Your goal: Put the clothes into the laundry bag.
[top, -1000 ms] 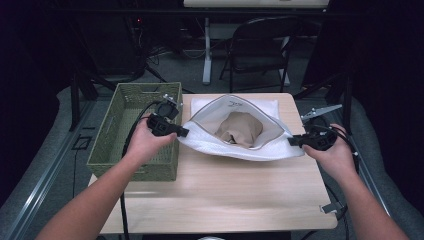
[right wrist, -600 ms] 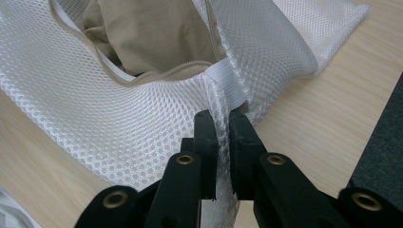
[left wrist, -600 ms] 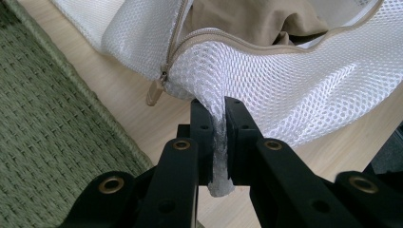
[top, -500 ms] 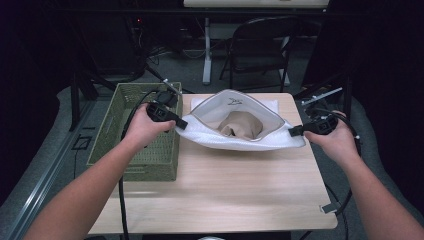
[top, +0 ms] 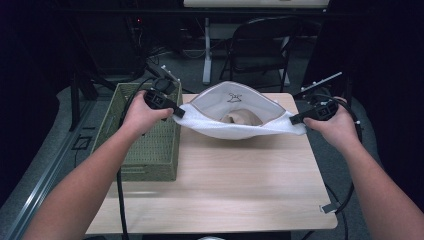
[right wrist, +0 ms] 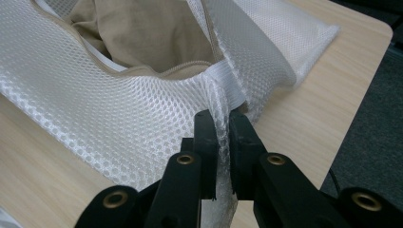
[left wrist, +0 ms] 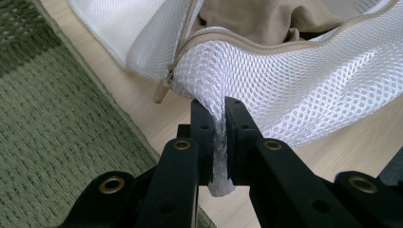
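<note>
We hold a white mesh laundry bag (top: 235,127) stretched between our two grippers above the far half of the wooden table (top: 225,190). The left gripper (top: 176,111) pinches the bag's left end: in the left gripper view its jaws are clamped tight on a fold of the mesh (left wrist: 285,85), with the fabric squeezed flat between the pads just below the zipper pull (left wrist: 162,88). The right gripper (top: 295,119) does the same at the other end; in the right gripper view its jaws are closed on a bunched strip of mesh (right wrist: 95,114) right under the corner where the zipper tape meets the side seam.

The bag's mouth gapes open toward us, its beige-trimmed rim (top: 235,89) standing up in an arch at the back while the front edge sags in a shallow curve between the grippers. Inside we see a tan piece of cloth (top: 241,118) lying crumpled in the bottom; the same cloth (left wrist: 271,19) shows behind the zipper edge in the left gripper view, and the cloth (right wrist: 142,33) shows again in the right gripper view.

Just to the left of the bag, touching the table's left edge, sits a green woven basket (top: 145,150). Our left hand (top: 142,114) hovers over its far right corner. Our right hand (top: 336,125) is out past the table's right edge. A dark folding chair (top: 260,50) stands behind the table.
</note>
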